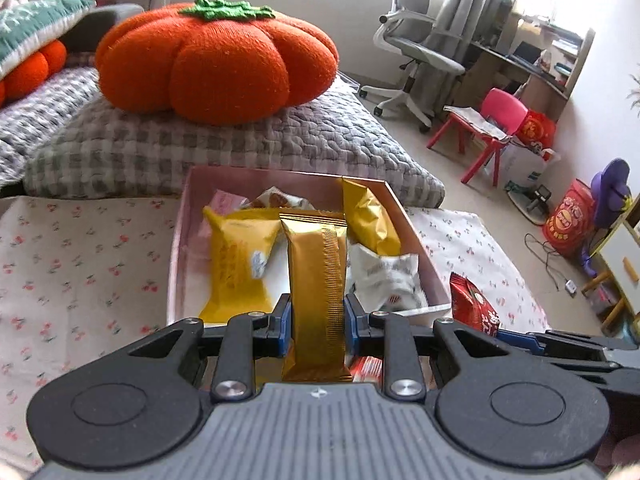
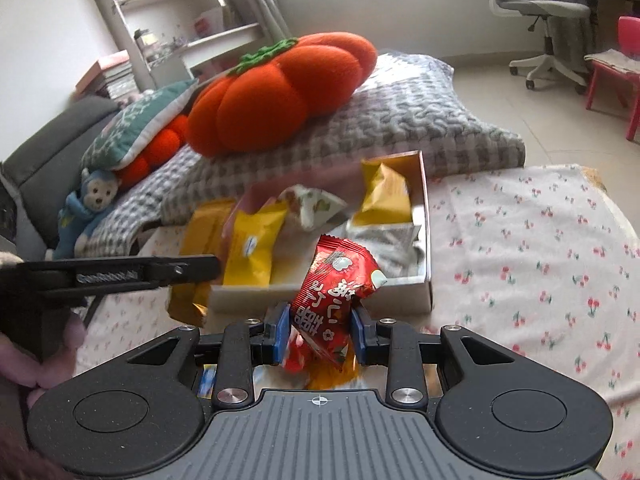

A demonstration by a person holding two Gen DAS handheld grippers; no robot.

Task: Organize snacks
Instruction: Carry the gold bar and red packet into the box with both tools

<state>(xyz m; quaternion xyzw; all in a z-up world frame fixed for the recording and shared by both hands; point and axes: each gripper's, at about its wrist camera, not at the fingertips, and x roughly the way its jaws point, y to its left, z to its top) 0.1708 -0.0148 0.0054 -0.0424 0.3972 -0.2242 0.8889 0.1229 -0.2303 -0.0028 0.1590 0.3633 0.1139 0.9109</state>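
Observation:
My left gripper (image 1: pixel 318 312) is shut on a long gold snack packet (image 1: pixel 318 280) and holds it upright at the near edge of the pink box (image 1: pixel 180 216). The box holds yellow packets (image 1: pixel 236 256), a gold one (image 1: pixel 370 216) and a white one (image 1: pixel 384 272). My right gripper (image 2: pixel 320 326) is shut on a red snack packet (image 2: pixel 334 284), held just before the box's near wall (image 2: pixel 400 292). The left gripper's side (image 2: pixel 120 274) crosses the right wrist view, with the gold packet (image 2: pixel 196 256) hanging from it. The red packet also shows in the left wrist view (image 1: pixel 474 300).
The box stands on a cherry-print cloth (image 1: pixel 80 264). Behind it lies a grey checked cushion (image 1: pixel 200 144) with an orange pumpkin pillow (image 1: pixel 216 60). A desk chair (image 1: pixel 416 48), a pink child's chair (image 1: pixel 492 128) and bags stand on the floor at right. More snacks lie under my right gripper (image 2: pixel 332 376).

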